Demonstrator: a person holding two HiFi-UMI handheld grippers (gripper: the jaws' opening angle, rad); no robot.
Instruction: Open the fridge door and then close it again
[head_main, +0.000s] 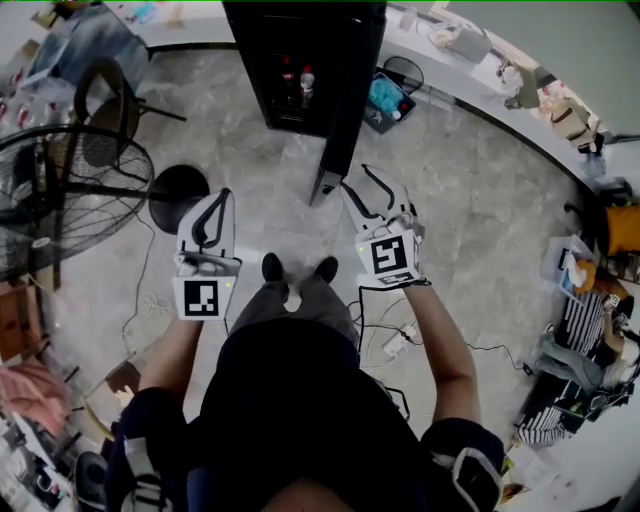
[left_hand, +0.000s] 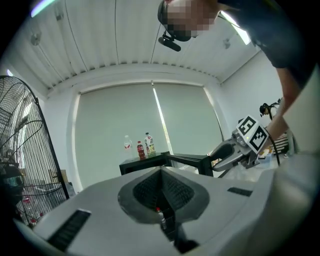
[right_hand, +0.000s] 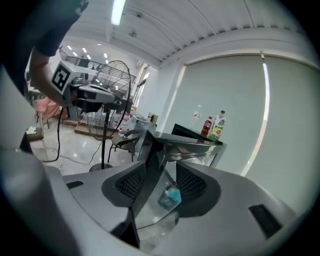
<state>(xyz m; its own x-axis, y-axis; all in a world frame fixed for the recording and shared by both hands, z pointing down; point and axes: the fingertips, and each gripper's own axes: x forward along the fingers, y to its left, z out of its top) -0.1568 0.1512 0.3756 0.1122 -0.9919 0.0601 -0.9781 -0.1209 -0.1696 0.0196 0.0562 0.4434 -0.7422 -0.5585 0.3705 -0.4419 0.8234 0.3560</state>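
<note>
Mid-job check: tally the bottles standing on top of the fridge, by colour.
Clear bottle with a red label: 1
Dark red bottle: 1
Bottle with a green and yellow label: 1
Total: 3

Open office or lab floor, not home.
- polished stone-look floor (head_main: 470, 210)
- panelled ceiling (right_hand: 210, 30) with strip light (right_hand: 118, 11)
- full-width roller blinds (left_hand: 115, 125) over window wall
- long white counter (head_main: 485, 90) along far and right side of room, cluttered with boxes and bags
- big pedestal fan (head_main: 70, 195) and chair (head_main: 105, 105) at left
- black drinks fridge (head_main: 320, 40) freestanding on floor, bottles (left_hand: 141, 149) along its top edge
- power strip (head_main: 398, 342) and loose cables (head_main: 490, 350) on floor
</note>
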